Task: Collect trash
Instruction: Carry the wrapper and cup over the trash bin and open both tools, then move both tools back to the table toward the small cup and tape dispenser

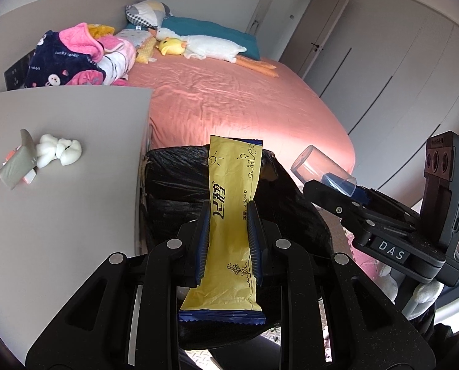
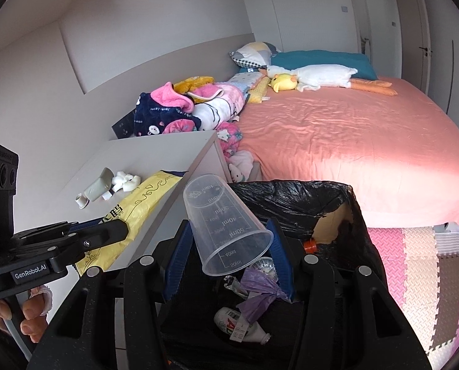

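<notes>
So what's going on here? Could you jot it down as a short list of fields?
place: bedroom, beside a bed with a pink sheet
left gripper: shut on a yellow wrapper
right gripper: shut on a clear measuring cup, mouth tilted down over the bin
bin: lined with a black bag, already holding a white bottle and purple scraps
left on the table: white crumpled tissue, a grey tube
</notes>
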### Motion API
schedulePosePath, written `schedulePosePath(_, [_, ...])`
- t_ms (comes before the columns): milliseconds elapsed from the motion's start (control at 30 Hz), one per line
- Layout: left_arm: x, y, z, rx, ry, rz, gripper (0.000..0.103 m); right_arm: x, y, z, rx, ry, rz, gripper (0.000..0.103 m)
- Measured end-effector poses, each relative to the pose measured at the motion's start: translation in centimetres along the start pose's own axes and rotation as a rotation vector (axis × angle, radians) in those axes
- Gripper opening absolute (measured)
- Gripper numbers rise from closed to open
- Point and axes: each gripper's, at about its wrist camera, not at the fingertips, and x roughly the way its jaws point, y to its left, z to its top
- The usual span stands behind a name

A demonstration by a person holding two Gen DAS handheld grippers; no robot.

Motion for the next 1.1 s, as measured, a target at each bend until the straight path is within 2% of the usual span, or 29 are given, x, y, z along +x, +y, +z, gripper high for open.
schedulePosePath(133, [0.9, -0.2, 0.1, -0.008, 0.019, -0.056, 0.022, -0.4, -1.1, 0.3, 0.032, -0.015, -0.016, 0.051])
schedulePosePath(200, [1.5, -0.6, 0.1, 0.001, 0.037, -0.107, 0.026, -0.8, -1.7, 0.5, 0.06, -0.032, -0.049, 0.051])
schedulePosePath(233, [1.7, -0.7, 0.1, -0.002, 0.041, -0.128, 0.045, -1.0, -2.0, 0.6, 0.08, -0.047, -0.073, 0.053])
schedulePosePath(267, [1.9, -0.8, 0.2, -0.012, 0.04, -0.132, 0.081, -1.2, -2.5, 0.6, 0.106, -0.061, -0.096, 0.061])
schedulePosePath(300, [2.1, -0.8, 0.2, -0.023, 0.037, -0.125, 0.094, -1.4, -2.9, 0.7, 0.133, -0.073, -0.113, 0.075])
schedulePosePath(333, [2.1, -0.7, 0.3, -0.03, 0.029, -0.121, 0.097, -1.5, -3.3, 0.6, 0.155, -0.082, -0.127, 0.079])
schedulePosePath(433, [2.1, -0.5, 0.3, -0.046, 0.03, -0.139, 0.097, -1.7, -4.0, 0.6, 0.173, -0.092, -0.146, 0.081])
schedulePosePath(667, [1.4, -0.2, 0.0, -0.043, 0.008, -0.12, 0.097, -1.3, -4.1, 0.6, 0.178, -0.084, -0.13, 0.081])
schedulePosePath(1100, [-0.4, 2.7, -0.4, -0.062, -0.035, 0.003, 0.097, 0.6, -0.5, 0.9, 0.111, -0.052, -0.096, 0.081])
